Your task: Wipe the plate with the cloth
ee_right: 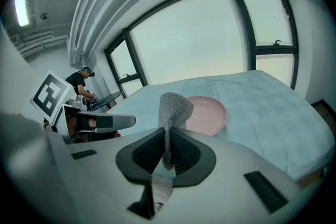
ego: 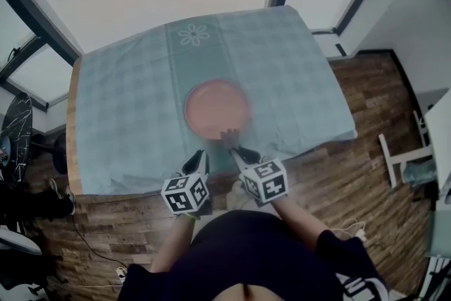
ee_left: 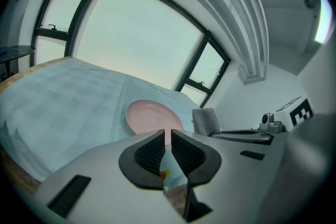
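Note:
A pink plate (ego: 217,109) lies on the table near its front edge; it also shows in the left gripper view as the plate (ee_left: 152,116) and in the right gripper view as the plate (ee_right: 207,114). My right gripper (ego: 235,149) is shut on a grey knitted cloth (ee_right: 172,113), which sticks up between its jaws just short of the plate's near rim. From the left gripper view the cloth (ee_left: 206,121) stands to the right of the plate. My left gripper (ego: 198,161) is shut with nothing in it, near the table's front edge, left of the right one.
A pale blue checked tablecloth (ego: 134,109) with a flower print covers the table. Wooden floor (ego: 366,173) lies around it, windows (ego: 42,74) behind. A white piece of furniture (ego: 412,151) stands at the right, dark items (ego: 17,130) at the left.

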A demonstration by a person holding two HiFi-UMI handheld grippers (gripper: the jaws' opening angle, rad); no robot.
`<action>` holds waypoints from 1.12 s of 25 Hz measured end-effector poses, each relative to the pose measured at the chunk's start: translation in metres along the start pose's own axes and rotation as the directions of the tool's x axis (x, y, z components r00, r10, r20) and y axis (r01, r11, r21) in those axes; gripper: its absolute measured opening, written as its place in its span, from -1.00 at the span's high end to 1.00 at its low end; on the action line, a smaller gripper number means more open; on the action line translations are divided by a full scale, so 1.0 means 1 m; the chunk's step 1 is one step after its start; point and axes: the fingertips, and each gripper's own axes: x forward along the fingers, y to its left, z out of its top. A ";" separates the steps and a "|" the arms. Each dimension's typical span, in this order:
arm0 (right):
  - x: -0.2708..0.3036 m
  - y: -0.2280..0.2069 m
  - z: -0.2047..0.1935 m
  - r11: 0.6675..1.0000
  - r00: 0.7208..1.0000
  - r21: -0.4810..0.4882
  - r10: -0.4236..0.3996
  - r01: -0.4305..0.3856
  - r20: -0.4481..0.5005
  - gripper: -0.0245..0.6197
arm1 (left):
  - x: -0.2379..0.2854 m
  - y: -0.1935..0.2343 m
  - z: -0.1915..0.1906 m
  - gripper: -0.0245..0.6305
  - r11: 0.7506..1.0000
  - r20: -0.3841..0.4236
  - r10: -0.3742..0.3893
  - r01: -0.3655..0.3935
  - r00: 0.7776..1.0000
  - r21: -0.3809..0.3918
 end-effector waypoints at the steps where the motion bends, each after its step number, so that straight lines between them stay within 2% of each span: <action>1: -0.001 0.005 -0.001 1.000 1.000 0.005 -0.009 0.009 0.008 0.82 | -0.004 0.002 -0.001 0.78 1.000 -0.002 -0.010 0.010 1.000 0.003; 13: -0.028 0.082 -0.021 0.989 0.988 0.098 -0.117 0.107 0.103 0.82 | -0.073 0.023 -0.016 0.78 0.994 -0.029 -0.088 0.090 0.996 0.065; 22: -0.045 0.124 -0.047 0.986 0.985 0.123 -0.126 0.111 0.121 0.82 | -0.112 0.034 -0.037 0.78 0.991 -0.027 -0.119 0.120 0.993 0.059; 28: -0.054 0.138 -0.055 0.989 0.984 0.096 -0.123 0.111 0.132 0.82 | -0.126 0.031 -0.049 0.79 0.989 -0.028 -0.134 0.136 0.991 0.064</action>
